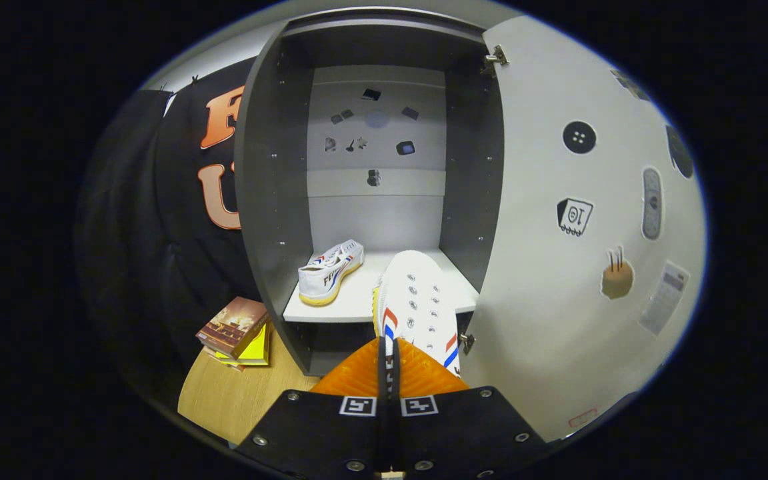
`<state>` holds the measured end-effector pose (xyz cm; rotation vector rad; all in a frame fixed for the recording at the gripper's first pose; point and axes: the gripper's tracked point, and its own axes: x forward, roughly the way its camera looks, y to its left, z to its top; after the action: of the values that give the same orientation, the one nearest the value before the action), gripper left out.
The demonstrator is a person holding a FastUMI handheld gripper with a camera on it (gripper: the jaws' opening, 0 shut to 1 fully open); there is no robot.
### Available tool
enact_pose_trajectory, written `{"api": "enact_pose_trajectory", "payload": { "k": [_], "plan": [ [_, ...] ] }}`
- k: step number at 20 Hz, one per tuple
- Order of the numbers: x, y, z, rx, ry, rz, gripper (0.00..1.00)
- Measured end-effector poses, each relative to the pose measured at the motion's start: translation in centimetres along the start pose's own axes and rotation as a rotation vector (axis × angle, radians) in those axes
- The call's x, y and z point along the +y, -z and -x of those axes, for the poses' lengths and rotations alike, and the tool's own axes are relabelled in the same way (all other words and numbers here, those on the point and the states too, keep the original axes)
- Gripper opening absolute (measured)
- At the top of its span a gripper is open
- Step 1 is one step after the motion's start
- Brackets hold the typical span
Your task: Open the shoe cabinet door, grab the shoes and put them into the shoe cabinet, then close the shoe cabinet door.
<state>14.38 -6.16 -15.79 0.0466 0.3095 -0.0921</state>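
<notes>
The fingers (388, 363) are pressed close together, pinching the heel edge of a white shoe (417, 300) with red and blue stripes; only a thin slice of the shoe shows between them. The held shoe points away from the fingers, toe toward the far side, and its front half lies over the near right part of the shelf (357, 303) inside the shoe cabinet (271, 200). Whether its sole rests on the shelf or hangs just above it cannot be told.

A second white shoe (331, 270), with the same red and blue stripes and a yellowish sole, sits on the left part of the same shelf, heel toward the near side and toe toward the far wall. The two shoes are near each other but apart.

The cabinet has dark grey side walls and a pale back panel, which carries several small dark stickers (371, 133). Its door (571, 200) stands swung wide open to the right, held by metal hinges (494, 59) at top and bottom, and its inner face shows a few stickers and a pale handle-like strip (651, 203).

Left of the cabinet, a small stack of books (234, 330) lies on the wooden desk (224, 400), near the cabinet's left wall, one with a brownish cover on top of a yellow one.
</notes>
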Motion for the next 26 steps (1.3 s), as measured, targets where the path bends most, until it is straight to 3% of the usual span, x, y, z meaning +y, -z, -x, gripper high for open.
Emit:
{"api": "enact_pose_trajectory", "payload": {
  "k": [7,15,19,24,26],
  "plan": [
    [0.8,-5.1,-9.7,-0.002,0.009,0.047,0.0],
    [0.2,-6.1,-21.1,0.037,0.025,0.077,0.0],
    [-0.1,-5.3,-24.5,0.047,0.025,0.113,0.0],
    [0.0,-3.5,-26.8,0.086,-0.006,0.057,0.0],
    [-0.5,-4.9,-26.2,0.036,0.022,0.065,0.06]
  ]
}}
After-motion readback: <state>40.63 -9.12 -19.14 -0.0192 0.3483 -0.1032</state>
